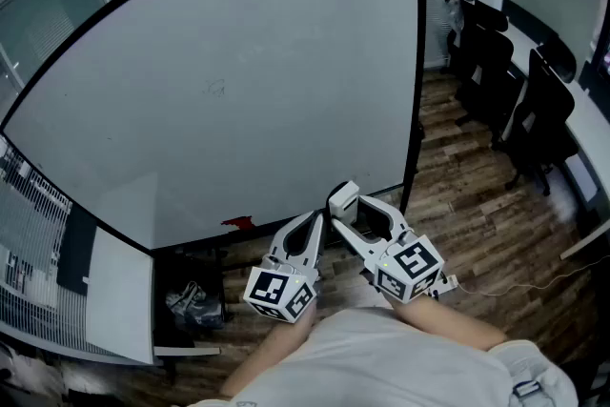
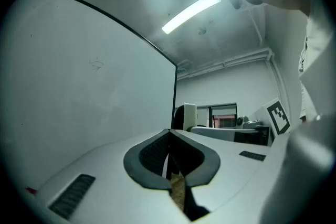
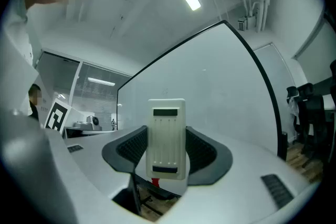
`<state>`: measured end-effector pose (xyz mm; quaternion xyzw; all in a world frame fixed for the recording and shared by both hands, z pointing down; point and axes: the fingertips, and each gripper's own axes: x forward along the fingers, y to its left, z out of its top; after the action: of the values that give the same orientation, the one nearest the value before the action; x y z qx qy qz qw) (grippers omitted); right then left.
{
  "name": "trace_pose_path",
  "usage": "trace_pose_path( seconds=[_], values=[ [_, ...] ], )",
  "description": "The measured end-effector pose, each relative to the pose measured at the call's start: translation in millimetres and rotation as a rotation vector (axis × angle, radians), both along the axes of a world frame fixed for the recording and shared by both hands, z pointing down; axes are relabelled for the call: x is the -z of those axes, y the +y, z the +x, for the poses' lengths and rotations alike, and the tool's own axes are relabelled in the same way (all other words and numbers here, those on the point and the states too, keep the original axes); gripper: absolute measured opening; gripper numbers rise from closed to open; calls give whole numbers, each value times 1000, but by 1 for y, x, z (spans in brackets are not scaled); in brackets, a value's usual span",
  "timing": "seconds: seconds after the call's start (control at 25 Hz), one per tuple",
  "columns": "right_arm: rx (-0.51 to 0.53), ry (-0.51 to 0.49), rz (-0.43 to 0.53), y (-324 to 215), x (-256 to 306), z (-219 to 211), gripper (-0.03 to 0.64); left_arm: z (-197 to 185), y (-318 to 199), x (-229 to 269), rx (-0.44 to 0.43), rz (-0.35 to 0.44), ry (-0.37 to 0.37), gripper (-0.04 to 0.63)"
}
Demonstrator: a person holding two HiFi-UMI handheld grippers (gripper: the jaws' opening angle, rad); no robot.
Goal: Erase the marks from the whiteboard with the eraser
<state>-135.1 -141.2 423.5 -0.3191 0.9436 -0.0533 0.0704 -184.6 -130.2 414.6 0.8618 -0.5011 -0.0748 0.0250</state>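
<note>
Whiteboard [image 1: 286, 138] in question is a big white panel in a thin black frame, and honestly it looks nearly clean already. The only thing I can spot on it is one small faint grey scribble [image 1: 217, 89] around the upper middle, which the left gripper view picks up too [image 2: 96, 64]. The white rectangular plastic eraser [image 3: 167, 136] is clamped upright between the jaws of the right gripper [image 3: 167, 153]. In the head view the eraser sits low, near the board's bottom right corner, well apart from the scribble and not touching the surface as far as I can tell. The left gripper [image 2: 169, 136] has its jaws pressed together with nothing in them, and it hangs just beside the right one. There's also a little red thing [image 1: 238, 223] on the board's bottom ledge, no idea what it is. So my read: eraser's in hand, that last scribble isn't wiped yet, and getting the eraser up onto it is what's left.
</note>
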Motion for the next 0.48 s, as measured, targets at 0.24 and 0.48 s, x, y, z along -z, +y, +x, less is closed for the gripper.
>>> trace_pose_path(
  seconds=[0.24,0.48],
  values=[
    [7,7,-1,1,-3,12,235,9,0,-3,16,-5,9,8],
    [24,29,-7,1,-9,28,235,25,-2,-10,31,-24,15,8]
  ],
)
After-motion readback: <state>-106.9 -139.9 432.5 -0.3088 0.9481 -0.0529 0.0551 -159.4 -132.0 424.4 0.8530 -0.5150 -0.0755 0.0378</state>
